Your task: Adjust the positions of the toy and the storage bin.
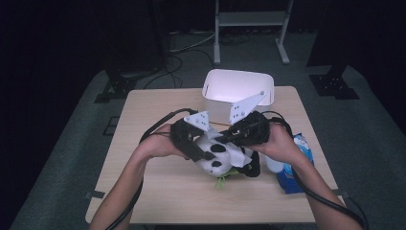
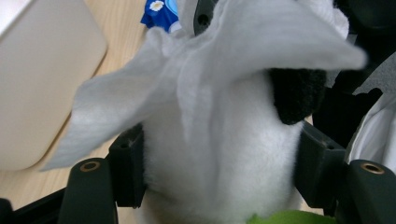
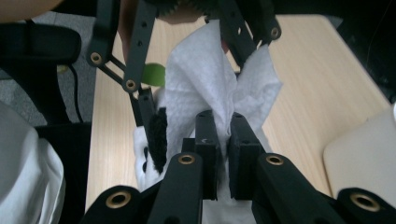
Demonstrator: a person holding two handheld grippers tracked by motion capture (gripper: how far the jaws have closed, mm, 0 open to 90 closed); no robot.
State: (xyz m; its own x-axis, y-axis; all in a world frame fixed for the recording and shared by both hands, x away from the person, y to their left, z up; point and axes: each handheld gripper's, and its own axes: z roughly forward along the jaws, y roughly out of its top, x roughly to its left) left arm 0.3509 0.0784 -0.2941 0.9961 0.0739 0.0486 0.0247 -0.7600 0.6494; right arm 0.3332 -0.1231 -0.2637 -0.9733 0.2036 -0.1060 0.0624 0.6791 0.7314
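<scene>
Both forearms came in low over the desk [image 1: 158, 191]. Left hand-held gripper [image 1: 203, 152] had its jaws clamped on the white plush panda's [image 2: 224, 163] sides; right hand-held gripper [image 3: 223, 140] pinched a white tissue [image 3: 205, 79] nearly shut, the tissue draped over the panda's top. Panda sat at desk centre, slightly raised, long axis roughly upright in the left gripper view. White bin [image 1: 239, 86] stood behind; contents not discernible. Blue packet [image 1: 294, 167] lay at the right.

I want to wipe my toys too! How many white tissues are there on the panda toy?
1. One white tissue drapes over the plush panda, pinched by the right tongs; the left tongs grip the panda's body. More may be hidden in the blue packet nearby.
</scene>
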